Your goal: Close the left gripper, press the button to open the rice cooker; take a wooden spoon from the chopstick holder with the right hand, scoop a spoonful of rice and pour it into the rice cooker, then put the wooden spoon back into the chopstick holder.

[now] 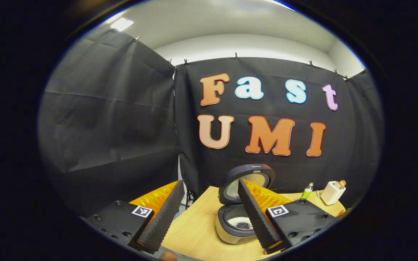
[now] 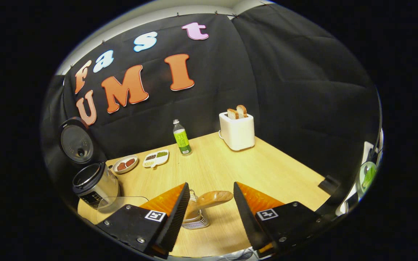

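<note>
In the left gripper view the left gripper [image 1: 203, 206] has its fingers spread wide with nothing between them. The rice cooker [image 1: 236, 217] sits just beyond the right finger, partly hidden by it, with its lid [image 1: 247, 181] raised and something pale and grainy in the pot. So the button step looks done, and the rice may already be poured, though I cannot tell for sure.

In the right gripper view the right gripper [image 2: 209, 206] also stands wide open. The wooden spoon [image 2: 210, 199] lies between the fingers, nearer the left one, its bowl tilted up out of the chopstick holder [image 2: 196, 219], a wire rack just ahead of the left finger. Neither finger presses on the spoon. Whether the spoon is about to be taken or has just been returned cannot be told.

The table [image 2: 267, 170] is pale wood. Past the left finger stand the open cooker, a clear tub [image 2: 122, 203], a small plate [image 2: 125, 164] and a divided dish [image 2: 155, 158]; ahead of the gap a green bottle [image 2: 181, 137], and past the right finger a white toaster [image 2: 237, 130] with two slices. Black cloth walls close the booth
</note>
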Demonstrator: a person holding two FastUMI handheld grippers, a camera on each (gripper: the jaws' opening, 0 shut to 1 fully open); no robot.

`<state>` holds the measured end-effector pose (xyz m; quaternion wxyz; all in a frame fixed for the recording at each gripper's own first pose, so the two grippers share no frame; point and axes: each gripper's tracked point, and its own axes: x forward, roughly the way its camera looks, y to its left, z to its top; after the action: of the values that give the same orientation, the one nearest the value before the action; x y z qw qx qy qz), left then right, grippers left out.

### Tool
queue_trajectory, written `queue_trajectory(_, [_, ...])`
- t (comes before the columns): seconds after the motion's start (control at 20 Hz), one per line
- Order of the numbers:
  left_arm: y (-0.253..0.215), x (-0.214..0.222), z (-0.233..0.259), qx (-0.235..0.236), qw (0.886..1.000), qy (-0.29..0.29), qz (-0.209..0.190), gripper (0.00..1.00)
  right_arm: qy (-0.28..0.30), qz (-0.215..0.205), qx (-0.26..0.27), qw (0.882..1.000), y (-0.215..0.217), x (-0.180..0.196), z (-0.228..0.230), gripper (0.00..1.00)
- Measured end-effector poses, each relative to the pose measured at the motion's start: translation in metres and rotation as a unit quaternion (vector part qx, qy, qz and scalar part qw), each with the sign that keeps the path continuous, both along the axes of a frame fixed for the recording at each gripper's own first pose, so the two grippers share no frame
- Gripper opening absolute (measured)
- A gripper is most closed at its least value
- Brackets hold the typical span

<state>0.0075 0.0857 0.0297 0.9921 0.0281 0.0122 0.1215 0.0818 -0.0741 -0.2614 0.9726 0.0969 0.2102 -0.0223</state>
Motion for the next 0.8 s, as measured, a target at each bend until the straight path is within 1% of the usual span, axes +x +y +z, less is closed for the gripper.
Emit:
queue_trajectory(0.05, [-0.001,-0.001,-0.002,0.000,1.000,0.003,-0.003,0.99,0.008,-0.005,0.017,1.000,0.001,-0.001,-0.008,0.72])
queue_trajectory(0.1, [-0.002,-0.002,-0.001,0.000,1.000,0.002,-0.007,0.99,0.015,-0.009,0.039,0.999,0.001,0.000,-0.012,0.66])
queue_trajectory(0.2, [-0.004,-0.004,0.001,0.002,1.000,-0.002,-0.013,1.00,0.018,-0.019,0.095,0.995,0.004,0.000,-0.014,0.59])
queue_trajectory(0.25, [-0.001,-0.006,0.002,0.006,1.000,-0.003,-0.012,1.00,0.024,-0.021,0.122,0.992,0.006,0.001,-0.015,0.58])
queue_trajectory(0.3, [0.001,-0.006,0.003,0.009,1.000,-0.003,-0.010,0.99,0.030,-0.025,0.143,0.989,0.007,0.000,-0.019,0.50])
queue_trajectory(0.35, [0.001,-0.007,0.002,0.010,1.000,-0.003,-0.008,0.99,0.034,-0.026,0.161,0.986,0.010,0.002,-0.023,0.52])
queue_trajectory(0.45, [0.002,-0.006,-0.003,0.004,1.000,0.002,-0.008,0.98,0.034,-0.027,0.191,0.981,0.017,0.003,-0.026,0.44])
queue_trajectory(0.5, [0.002,-0.005,-0.005,0.001,1.000,0.007,-0.008,0.97,0.034,-0.026,0.206,0.978,0.019,0.004,-0.024,0.38])
queue_trajectory(0.55, [0.004,-0.005,-0.009,-0.002,1.000,0.012,-0.005,0.97,0.034,-0.026,0.218,0.975,0.021,0.002,-0.022,0.36])
queue_trajectory(0.6, [0.006,-0.004,-0.012,-0.004,1.000,0.015,-0.004,0.98,0.034,-0.027,0.226,0.973,0.024,0.003,-0.020,0.30])
queue_trajectory(0.65, [0.007,-0.005,-0.013,-0.006,1.000,0.016,-0.003,0.98,0.038,-0.027,0.233,0.971,0.027,0.006,-0.019,0.28])
queue_trajectory(0.7, [0.008,-0.004,-0.012,-0.007,1.000,0.015,-0.002,0.98,0.040,-0.025,0.232,0.971,0.032,0.005,-0.018,0.23])
queue_trajectory(0.75, [0.009,-0.005,-0.012,-0.009,1.000,0.014,-0.002,0.98,0.040,-0.024,0.224,0.974,0.033,0.007,-0.018,0.21])
queue_trajectory(0.8, [0.009,-0.006,-0.012,-0.011,1.000,0.013,-0.002,0.98,0.038,-0.019,0.216,0.976,0.035,0.008,-0.013,0.16])
